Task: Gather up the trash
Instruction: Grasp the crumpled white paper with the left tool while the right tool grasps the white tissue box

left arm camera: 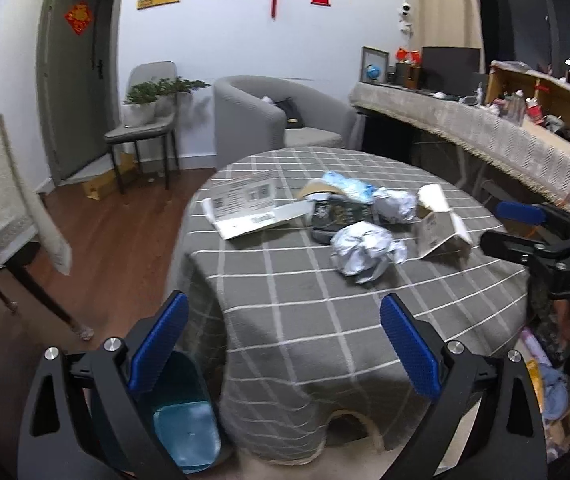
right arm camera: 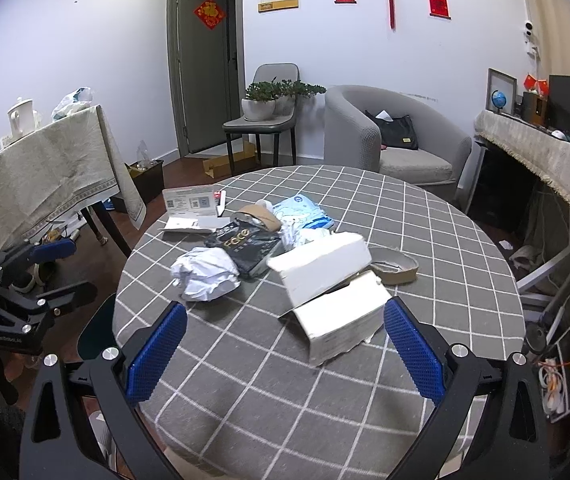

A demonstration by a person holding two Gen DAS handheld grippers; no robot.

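Observation:
A pile of trash lies on the round table with a grey checked cloth (left arm camera: 305,320) (right arm camera: 445,240): crumpled white paper (left arm camera: 365,250) (right arm camera: 207,274), a black packet (left arm camera: 337,216) (right arm camera: 245,246), an open white carton (right arm camera: 333,288) (left arm camera: 441,228), a flat white box (left arm camera: 245,204) (right arm camera: 193,208), a blue-white wrapper (right arm camera: 303,212) (left arm camera: 349,186). My left gripper (left arm camera: 285,344) is open and empty, over the table's near edge. My right gripper (right arm camera: 285,352) is open and empty, just short of the white carton. A teal bin (left arm camera: 185,412) stands on the floor below the left gripper.
A second table with a beige cloth (right arm camera: 53,168) stands at the left. A grey armchair (right arm camera: 397,136) and a chair with potted plants (right arm camera: 263,112) stand behind. A long cloth-covered shelf (left arm camera: 485,128) runs along the right. The right gripper shows in the left wrist view (left arm camera: 525,228).

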